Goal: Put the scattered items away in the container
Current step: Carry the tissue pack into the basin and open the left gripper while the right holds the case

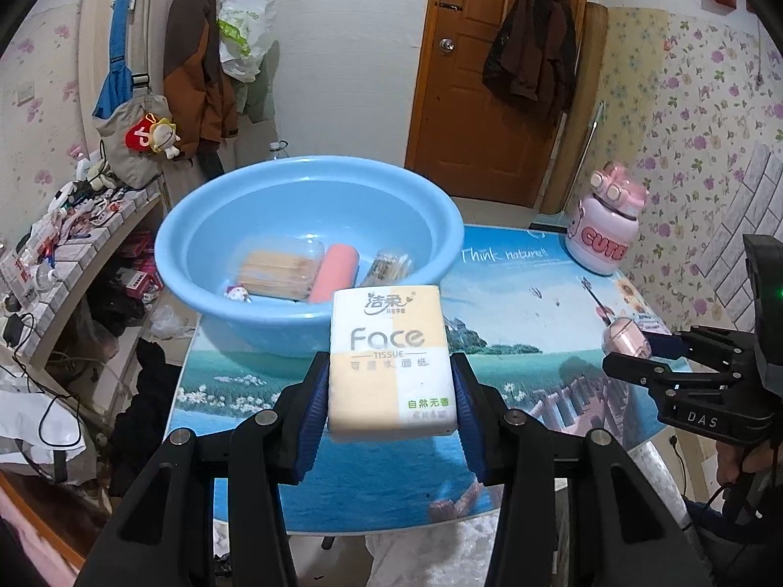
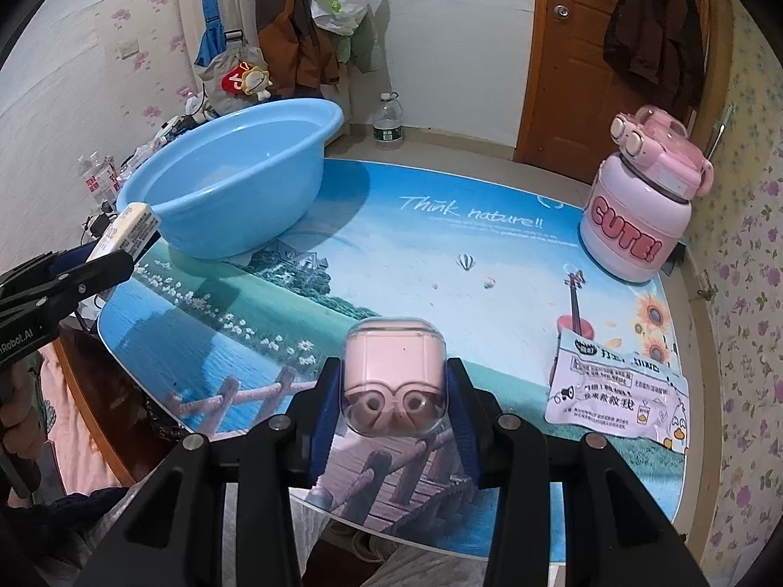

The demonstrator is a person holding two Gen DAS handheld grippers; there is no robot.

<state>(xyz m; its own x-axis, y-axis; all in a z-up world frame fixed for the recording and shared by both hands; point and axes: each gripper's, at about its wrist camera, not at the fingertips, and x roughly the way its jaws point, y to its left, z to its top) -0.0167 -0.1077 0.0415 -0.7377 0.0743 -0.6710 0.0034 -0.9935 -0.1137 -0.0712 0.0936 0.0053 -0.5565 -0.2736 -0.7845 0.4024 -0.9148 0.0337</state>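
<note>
My left gripper (image 1: 390, 381) is shut on a white and yellow pack of Face tissues (image 1: 391, 359), held above the table just in front of the blue basin (image 1: 205, 225). Inside the basin lie a clear box of sticks (image 1: 281, 269), a pink tube (image 1: 334, 271) and a small wrapped packet (image 1: 389, 266). My right gripper (image 2: 394, 391) is shut on a pink earbud case in a clear cover (image 2: 394, 376), raised over the table's near edge. From the right wrist view the left gripper (image 2: 105, 252) with the tissue pack (image 2: 129, 230) is at far left, beside the basin (image 2: 220, 186).
A pink "CUTE" bottle (image 2: 636, 210) stands at the table's far right. A printed snack packet (image 2: 616, 391) lies flat near the right front edge. The round table (image 2: 440, 254) carries a landscape print. A cluttered shelf (image 1: 73, 244) stands left of it; a water bottle (image 2: 389, 122) is on the floor.
</note>
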